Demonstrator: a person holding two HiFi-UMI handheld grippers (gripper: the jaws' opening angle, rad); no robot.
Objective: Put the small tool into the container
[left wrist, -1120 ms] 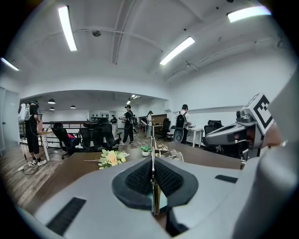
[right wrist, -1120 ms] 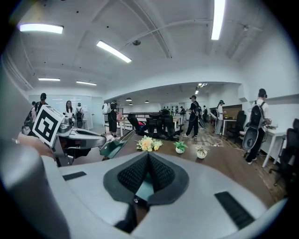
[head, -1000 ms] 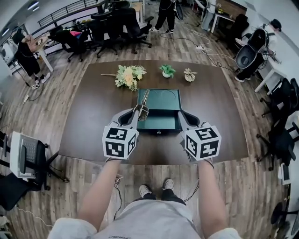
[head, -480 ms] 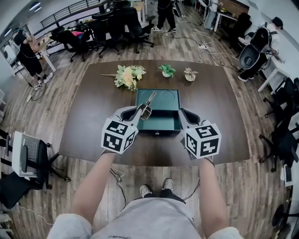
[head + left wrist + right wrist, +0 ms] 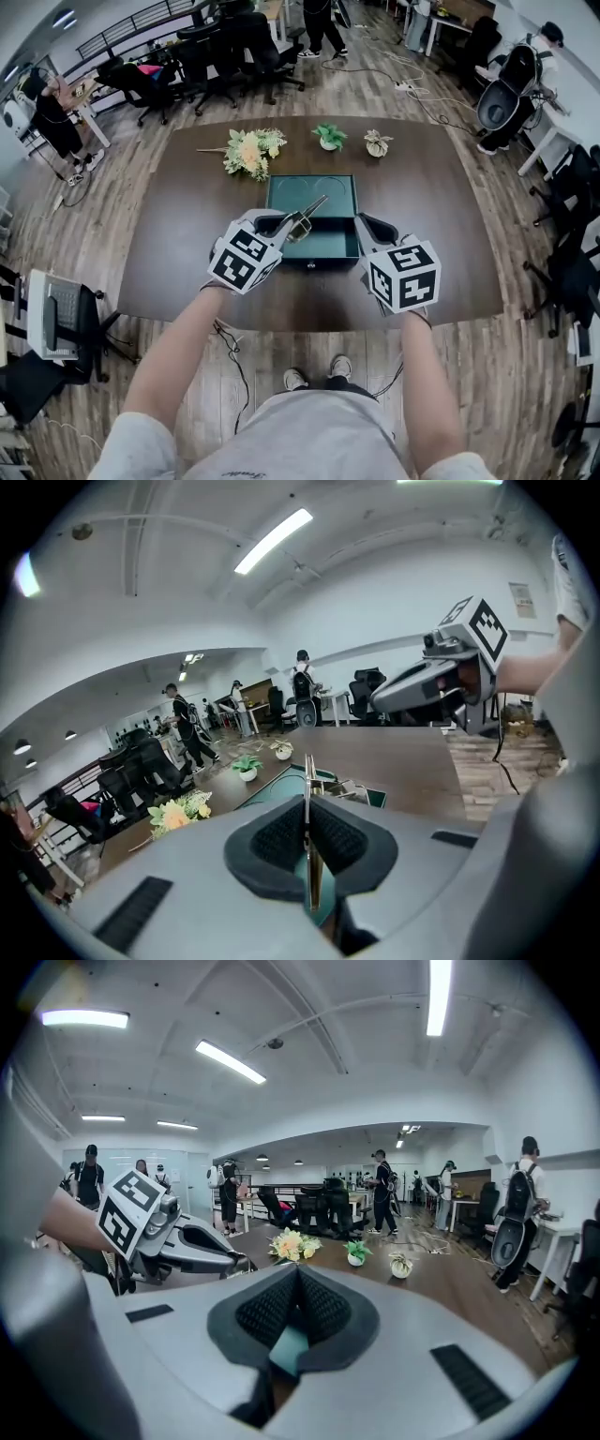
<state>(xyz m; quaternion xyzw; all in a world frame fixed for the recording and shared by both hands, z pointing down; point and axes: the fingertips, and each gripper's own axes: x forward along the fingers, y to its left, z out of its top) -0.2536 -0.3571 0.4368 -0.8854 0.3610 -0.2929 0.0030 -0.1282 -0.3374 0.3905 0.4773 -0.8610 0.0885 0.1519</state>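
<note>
A dark green open container (image 5: 315,178) lies mid-table on the brown table (image 5: 178,234). My left gripper (image 5: 284,225) is shut on a small thin metal tool (image 5: 306,213), which slants up and to the right over the container's left part. In the left gripper view the tool (image 5: 307,789) shows edge-on between the pads, with the green container (image 5: 274,799) beyond. My right gripper (image 5: 362,226) hovers at the container's right side, shut, nothing in it. In the right gripper view its pads (image 5: 323,1307) meet and the left gripper (image 5: 192,1241) is seen on the left.
A flower bouquet (image 5: 247,150) and two small potted plants (image 5: 328,138) (image 5: 378,142) stand behind the container. Office chairs (image 5: 225,47) and people fill the room beyond the table. My feet (image 5: 314,373) are by the table's near edge.
The left gripper has rolled and sunk toward the container with the tool, which now slants to the right instead of pointing away. The right gripper has stayed put.
</note>
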